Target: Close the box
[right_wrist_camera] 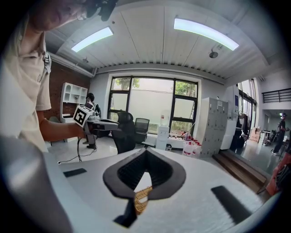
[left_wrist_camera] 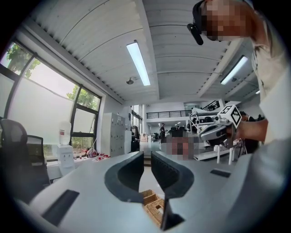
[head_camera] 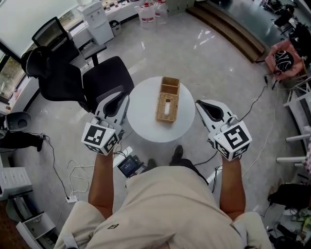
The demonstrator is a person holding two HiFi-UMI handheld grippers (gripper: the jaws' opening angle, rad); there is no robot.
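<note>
A long wicker box [head_camera: 167, 101] lies in the middle of a small round white table [head_camera: 141, 114]. Its near part carries a woven top with a pale slot, and its far end looks open. My left gripper [head_camera: 122, 98] hovers off the table's left rim, its jaws shut with only a thin slit between them and nothing held. My right gripper [head_camera: 200, 104] hovers off the right rim, shut and empty. Both are raised and clear of the box. The left gripper view shows the box [left_wrist_camera: 153, 207] low beneath the jaws. In the right gripper view the box [right_wrist_camera: 142, 198] peeks under the joined tips.
A black office chair [head_camera: 85, 78] stands against the table's left side. Cables and a small device [head_camera: 130, 167] lie on the floor by the person's feet. Water jugs [head_camera: 147, 12] stand far back. White racks [head_camera: 299, 116] line the right.
</note>
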